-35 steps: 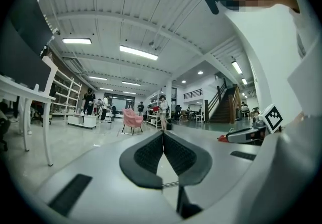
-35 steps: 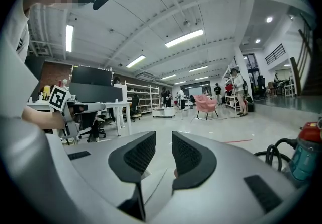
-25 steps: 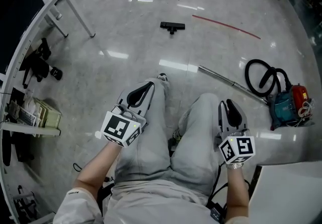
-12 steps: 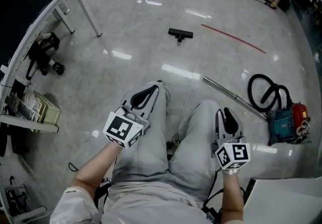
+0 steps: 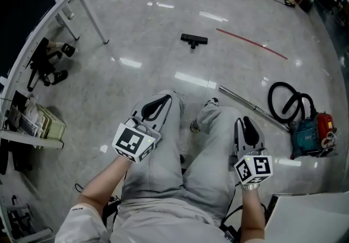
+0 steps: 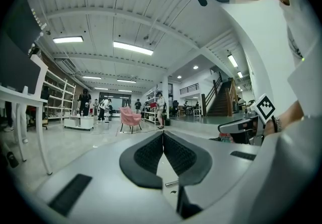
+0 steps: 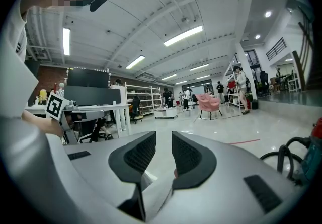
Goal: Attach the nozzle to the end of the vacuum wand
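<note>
Hovering above legs, L tool is pinched closed, empty; R tool has a narrow gap, empty. The nozzle lies on floor, well apart from wand.

Black nozzle, silver wand (teal vacuum)

A shoe has swung forward into view between the person's legs, near the vacuum wand.
</note>
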Motion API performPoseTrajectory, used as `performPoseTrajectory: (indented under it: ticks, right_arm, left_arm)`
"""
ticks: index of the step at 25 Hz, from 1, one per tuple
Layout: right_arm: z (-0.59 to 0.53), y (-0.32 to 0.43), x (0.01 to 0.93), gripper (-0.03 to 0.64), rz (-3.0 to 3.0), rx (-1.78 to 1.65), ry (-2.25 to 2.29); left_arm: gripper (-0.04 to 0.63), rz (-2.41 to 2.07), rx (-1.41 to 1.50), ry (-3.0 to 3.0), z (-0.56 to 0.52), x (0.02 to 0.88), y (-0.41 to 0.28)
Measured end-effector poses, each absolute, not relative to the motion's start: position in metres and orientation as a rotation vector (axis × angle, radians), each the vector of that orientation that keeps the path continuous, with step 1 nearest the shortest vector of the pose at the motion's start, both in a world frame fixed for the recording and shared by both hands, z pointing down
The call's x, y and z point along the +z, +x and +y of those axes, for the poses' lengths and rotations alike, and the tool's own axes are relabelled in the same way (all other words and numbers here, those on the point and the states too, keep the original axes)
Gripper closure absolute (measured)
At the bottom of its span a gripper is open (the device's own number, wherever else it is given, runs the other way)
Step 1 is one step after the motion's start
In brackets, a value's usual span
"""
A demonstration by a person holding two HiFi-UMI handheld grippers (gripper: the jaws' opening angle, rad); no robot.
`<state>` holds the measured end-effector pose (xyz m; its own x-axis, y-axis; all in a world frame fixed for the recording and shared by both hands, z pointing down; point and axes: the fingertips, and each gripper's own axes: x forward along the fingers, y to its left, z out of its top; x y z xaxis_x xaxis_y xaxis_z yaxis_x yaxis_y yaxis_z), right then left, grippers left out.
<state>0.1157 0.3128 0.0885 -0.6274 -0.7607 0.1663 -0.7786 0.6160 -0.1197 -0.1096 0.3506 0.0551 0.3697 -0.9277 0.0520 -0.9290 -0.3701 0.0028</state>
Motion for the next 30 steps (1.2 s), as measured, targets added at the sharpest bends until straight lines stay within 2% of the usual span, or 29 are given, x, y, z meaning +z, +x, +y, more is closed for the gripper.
performPoseTrajectory:
  ticks: [30]
  right_arm:
    - [0.226,0.09,0.098,0.54,-2.681,0.283,1.352]
  left_arm:
    - [0.584,-1.673,0.059,2.607,0.25,0.059,-0.135]
